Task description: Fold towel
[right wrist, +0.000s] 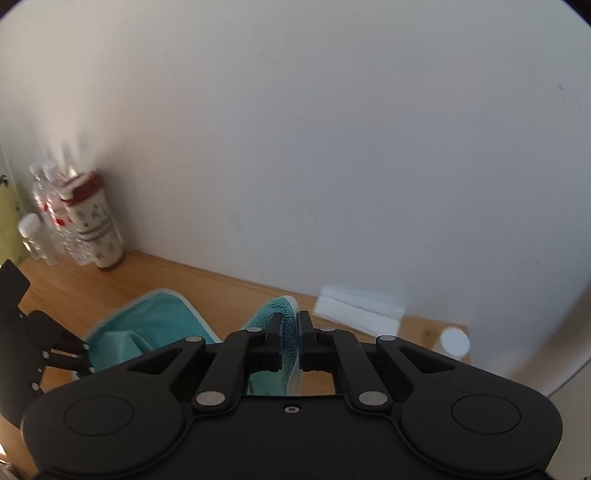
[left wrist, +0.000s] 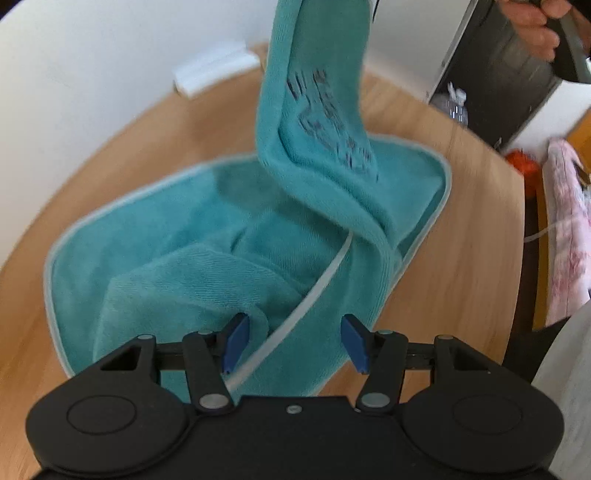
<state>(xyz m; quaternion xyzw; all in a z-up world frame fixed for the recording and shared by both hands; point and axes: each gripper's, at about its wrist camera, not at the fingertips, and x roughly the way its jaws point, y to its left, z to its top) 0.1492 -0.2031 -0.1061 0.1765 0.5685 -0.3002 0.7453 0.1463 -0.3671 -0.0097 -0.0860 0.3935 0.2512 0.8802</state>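
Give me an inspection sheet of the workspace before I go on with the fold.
Surface: wooden table, against a white wall.
Job's things: teal towel, partly on the table, one part lifted up out of the left view.
Clutter: white box by the wall; cup and clear bottles at the far corner; white cap.
Grippers: left claw open over the towel; right claw shut on a towel edge.
Cables: a white cord off the table, blurred.
Surroundings: pink cloth, dark cabinet, a hand.
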